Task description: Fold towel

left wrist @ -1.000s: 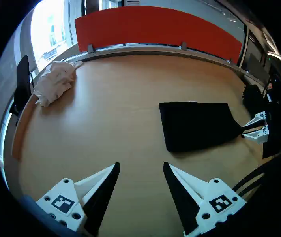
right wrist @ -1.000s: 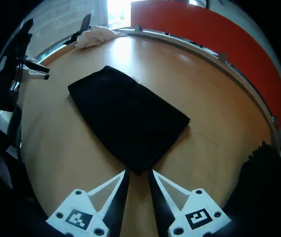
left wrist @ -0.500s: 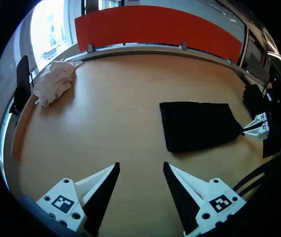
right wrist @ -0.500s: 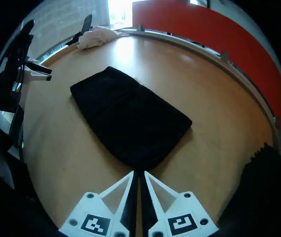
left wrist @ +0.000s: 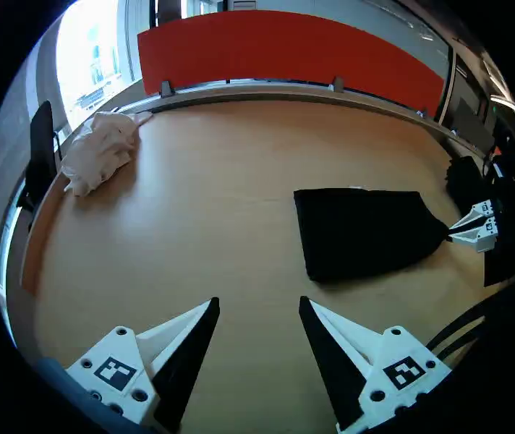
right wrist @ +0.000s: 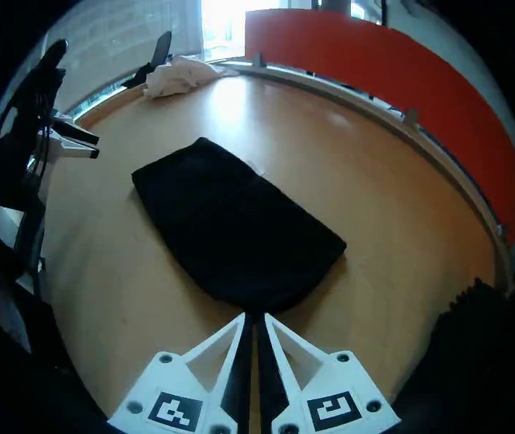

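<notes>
A black towel (left wrist: 362,230) lies folded flat on the wooden table (left wrist: 207,195), to the right in the left gripper view. In the right gripper view the towel (right wrist: 236,228) stretches away from my right gripper (right wrist: 255,318), which is shut on its near corner. From the left gripper view, that right gripper (left wrist: 454,233) pinches the towel's corner into a point at the far right. My left gripper (left wrist: 257,300) hangs open over bare table, well left of the towel, with nothing between its fingers. It is also seen far left as the left gripper (right wrist: 97,147).
A crumpled white cloth (left wrist: 100,148) sits at the table's far left corner, also seen as the cloth (right wrist: 178,74). A red partition (left wrist: 286,50) runs along the back edge. A black chair (left wrist: 42,155) stands beyond the table. A dark object (left wrist: 464,181) lies near the right edge.
My right gripper's fingers closed on the towel's near corner, and that corner is now drawn up slightly towards the gripper. The left gripper has stayed put and open.
</notes>
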Demonstrator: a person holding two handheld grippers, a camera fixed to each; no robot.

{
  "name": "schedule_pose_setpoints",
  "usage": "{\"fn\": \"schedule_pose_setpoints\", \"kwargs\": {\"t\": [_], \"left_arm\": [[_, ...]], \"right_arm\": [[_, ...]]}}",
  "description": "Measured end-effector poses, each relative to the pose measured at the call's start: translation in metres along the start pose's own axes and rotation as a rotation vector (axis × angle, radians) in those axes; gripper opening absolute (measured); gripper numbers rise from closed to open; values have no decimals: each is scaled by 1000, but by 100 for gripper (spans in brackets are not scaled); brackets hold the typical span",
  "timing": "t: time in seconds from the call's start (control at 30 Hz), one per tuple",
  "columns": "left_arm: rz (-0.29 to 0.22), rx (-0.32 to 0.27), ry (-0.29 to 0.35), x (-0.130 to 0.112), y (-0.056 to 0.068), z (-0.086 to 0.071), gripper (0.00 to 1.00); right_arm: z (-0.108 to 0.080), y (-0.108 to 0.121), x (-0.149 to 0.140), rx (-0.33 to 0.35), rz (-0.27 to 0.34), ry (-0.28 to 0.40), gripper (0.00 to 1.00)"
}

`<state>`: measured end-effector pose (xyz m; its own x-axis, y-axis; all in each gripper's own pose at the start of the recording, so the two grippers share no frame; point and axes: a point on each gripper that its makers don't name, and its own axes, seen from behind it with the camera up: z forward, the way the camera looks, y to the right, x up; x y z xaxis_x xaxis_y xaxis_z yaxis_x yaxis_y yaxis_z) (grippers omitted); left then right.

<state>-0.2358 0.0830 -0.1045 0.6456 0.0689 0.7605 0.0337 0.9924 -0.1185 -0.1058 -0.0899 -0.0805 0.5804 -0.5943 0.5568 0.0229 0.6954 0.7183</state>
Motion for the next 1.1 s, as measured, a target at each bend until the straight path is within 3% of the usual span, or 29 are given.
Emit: {"fn": "schedule_pose_setpoints", "kwargs": {"t": [0.3, 0.57, 1.1], "left_arm": [[-8, 1, 6, 2, -3, -3, 81], [-10, 4, 9, 2, -4, -5, 81], [-9, -2, 18, 4, 1, -9, 81]], "right_arm": [[-18, 3, 40, -27, -30, 73, 8], [-45, 11, 78, -58, -57, 150, 8], [-89, 26, 113, -104, -115, 223, 7]]}}
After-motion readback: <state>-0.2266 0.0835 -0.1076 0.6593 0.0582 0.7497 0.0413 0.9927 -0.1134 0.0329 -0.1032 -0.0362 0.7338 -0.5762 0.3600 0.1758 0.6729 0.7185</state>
